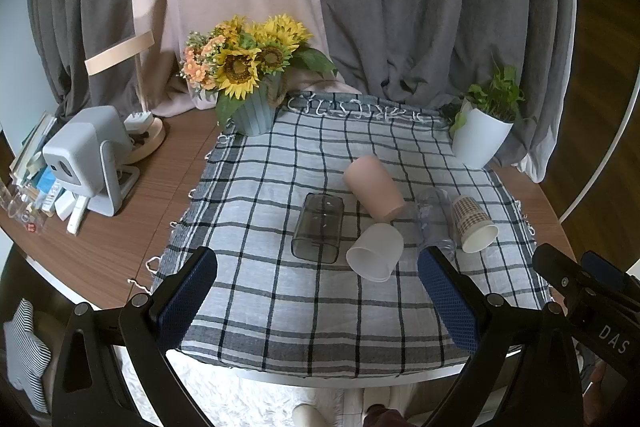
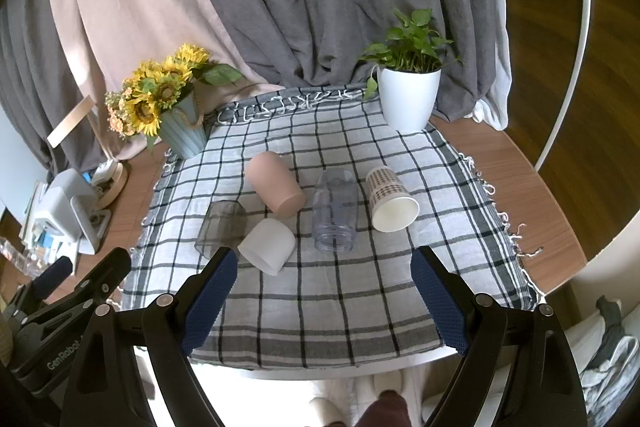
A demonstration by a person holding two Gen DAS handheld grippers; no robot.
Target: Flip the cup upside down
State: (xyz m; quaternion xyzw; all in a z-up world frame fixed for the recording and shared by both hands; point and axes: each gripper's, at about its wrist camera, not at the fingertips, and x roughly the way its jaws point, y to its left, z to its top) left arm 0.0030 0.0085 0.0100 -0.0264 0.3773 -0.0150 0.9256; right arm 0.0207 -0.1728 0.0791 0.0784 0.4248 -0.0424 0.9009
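Observation:
Several cups lie on their sides on a checked cloth (image 1: 304,315) (image 2: 320,307): a pink cup (image 1: 374,193) (image 2: 274,189), a white cup (image 1: 376,251) (image 2: 268,245), a smoky grey square cup (image 1: 318,233) (image 2: 220,227), a clear plastic cup (image 1: 434,219) (image 2: 335,209) and a patterned paper cup (image 1: 474,229) (image 2: 390,199). My left gripper (image 1: 318,271) is open and empty, above the cloth's near part, short of the cups. My right gripper (image 2: 324,269) is open and empty, likewise short of the cups; its body shows at the right edge of the left wrist view (image 1: 588,291).
A sunflower pot (image 1: 254,107) (image 2: 182,131) stands at the cloth's far left corner, a white plant pot (image 1: 480,139) (image 2: 408,99) at the far right. A grey device (image 1: 88,159) (image 2: 66,203), a lamp base and clutter sit left on the wooden table. Curtains hang behind.

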